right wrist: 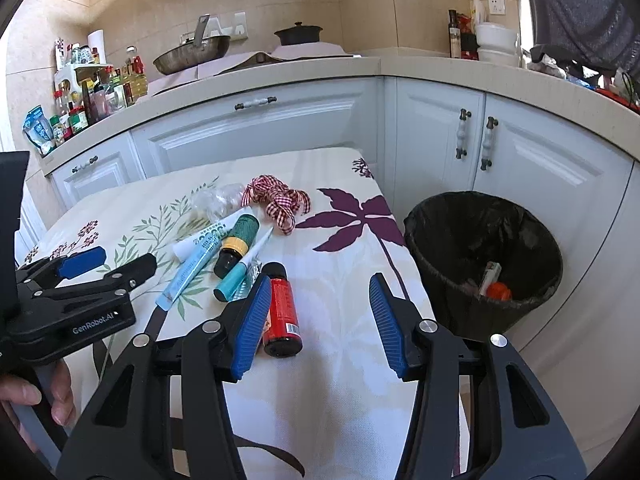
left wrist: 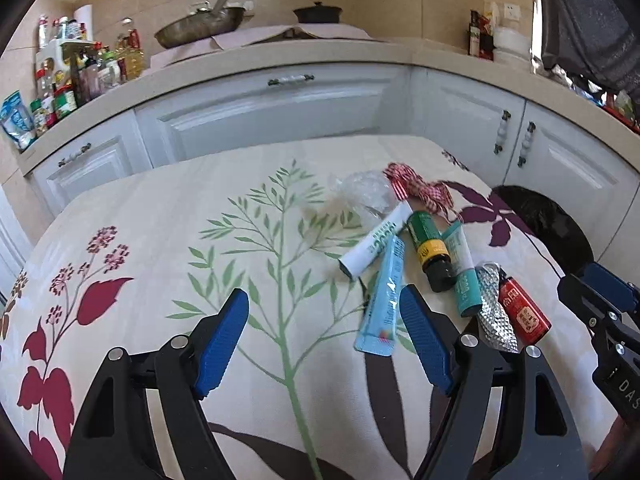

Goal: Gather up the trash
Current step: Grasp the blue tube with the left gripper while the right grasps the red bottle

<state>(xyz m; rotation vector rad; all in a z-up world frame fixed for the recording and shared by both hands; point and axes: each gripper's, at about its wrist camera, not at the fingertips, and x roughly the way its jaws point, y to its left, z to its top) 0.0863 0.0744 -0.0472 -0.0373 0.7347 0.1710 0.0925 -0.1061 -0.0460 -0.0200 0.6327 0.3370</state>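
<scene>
Both tools are spread wide and hold nothing. The trash lies in a cluster on the desk (right wrist: 352, 280) — tubes, a green bottle (right wrist: 236, 240), ribbon (right wrist: 280, 202) — with the red bottle (right wrist: 282, 316) nearest, just beside the right tool (right wrist: 316, 320). The left tool (left wrist: 326, 340) hovers by the blue tube (left wrist: 384, 300). The bin (right wrist: 480, 264) beside the desk already holds scraps, so collecting looks partway done. Next, I judge, the right tool should shift left, straddle the red bottle and clamp.
</scene>
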